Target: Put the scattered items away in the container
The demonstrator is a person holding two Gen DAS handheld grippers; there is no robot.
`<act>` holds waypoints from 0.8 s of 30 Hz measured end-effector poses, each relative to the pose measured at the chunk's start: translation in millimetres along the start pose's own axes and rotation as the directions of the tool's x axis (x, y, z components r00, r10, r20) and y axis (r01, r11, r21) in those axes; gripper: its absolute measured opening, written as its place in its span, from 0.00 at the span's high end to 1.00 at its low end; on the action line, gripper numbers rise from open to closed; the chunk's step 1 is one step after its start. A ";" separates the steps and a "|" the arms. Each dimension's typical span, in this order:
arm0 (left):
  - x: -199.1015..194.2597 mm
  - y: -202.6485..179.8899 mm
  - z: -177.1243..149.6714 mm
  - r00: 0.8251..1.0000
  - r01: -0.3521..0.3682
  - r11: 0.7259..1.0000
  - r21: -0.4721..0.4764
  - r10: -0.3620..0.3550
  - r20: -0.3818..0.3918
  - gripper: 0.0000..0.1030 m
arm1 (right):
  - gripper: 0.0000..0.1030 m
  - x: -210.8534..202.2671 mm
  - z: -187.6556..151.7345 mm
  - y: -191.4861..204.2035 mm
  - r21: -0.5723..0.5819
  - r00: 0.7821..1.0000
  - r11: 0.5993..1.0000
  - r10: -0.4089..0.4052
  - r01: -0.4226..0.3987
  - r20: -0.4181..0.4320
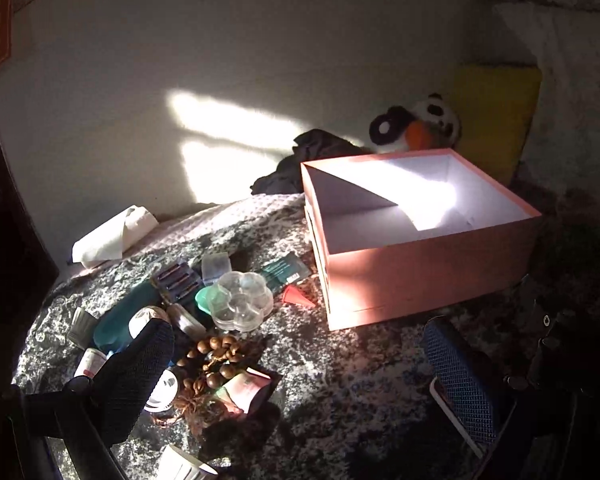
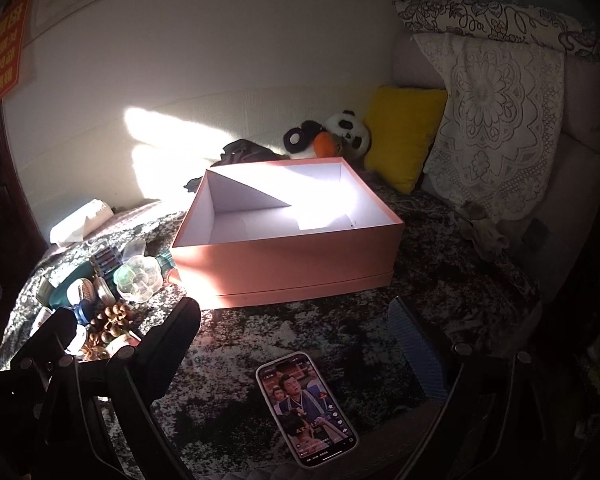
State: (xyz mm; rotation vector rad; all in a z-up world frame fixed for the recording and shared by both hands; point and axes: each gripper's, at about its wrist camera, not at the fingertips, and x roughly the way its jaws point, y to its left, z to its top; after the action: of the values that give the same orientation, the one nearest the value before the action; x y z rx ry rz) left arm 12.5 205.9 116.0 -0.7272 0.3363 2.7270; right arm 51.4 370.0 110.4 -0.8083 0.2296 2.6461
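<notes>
L wrist view: left gripper (image 1: 300,364) wide open, holding nothing; scattered items (image 1: 204,320) sit just ahead by its left finger, pink box (image 1: 420,240) further ahead-right, looks empty. R wrist view: right gripper (image 2: 300,336) also wide open & empty, box (image 2: 284,272) dead ahead, pile far left, so L arm is nearer.

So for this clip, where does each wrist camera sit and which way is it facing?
Left wrist: low over the clutter pile, facing the pink box; left claw open, straddling the wooden beads.
Right wrist: further back and right, facing the same box; right claw open, above a phone.
Shared: box, clear flower-shaped case, panda plush.
</notes>
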 end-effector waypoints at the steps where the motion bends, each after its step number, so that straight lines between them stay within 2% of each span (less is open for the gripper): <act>1: 2.1 0.4 3.1 1.000 0.004 1.000 -0.002 -0.004 -0.001 0.00 | 0.06 1.6 2.3 -0.3 0.002 1.000 1.000 -0.002 0.002 0.000; 7: 7.1 2.6 16.2 1.000 0.006 1.000 -0.010 -0.006 0.005 0.00 | 0.06 6.5 13.2 0.7 0.017 1.000 1.000 -0.010 0.010 0.003; 15: 4.2 12.5 16.5 1.000 -0.002 1.000 -0.020 0.002 0.001 0.00 | 0.06 5.8 17.1 9.5 0.007 1.000 1.000 -0.011 0.011 0.003; 24: -15.3 50.1 -14.9 0.998 -0.051 0.996 -0.076 0.048 -0.040 0.00 | 0.06 -10.0 -1.2 48.7 -0.052 1.000 0.998 0.025 -0.025 -0.009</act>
State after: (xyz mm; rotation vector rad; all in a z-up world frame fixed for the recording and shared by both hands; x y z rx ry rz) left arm 14.6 151.5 118.6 -0.8031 0.2628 2.7893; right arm 40.9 322.0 117.4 -0.8386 0.1750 2.6823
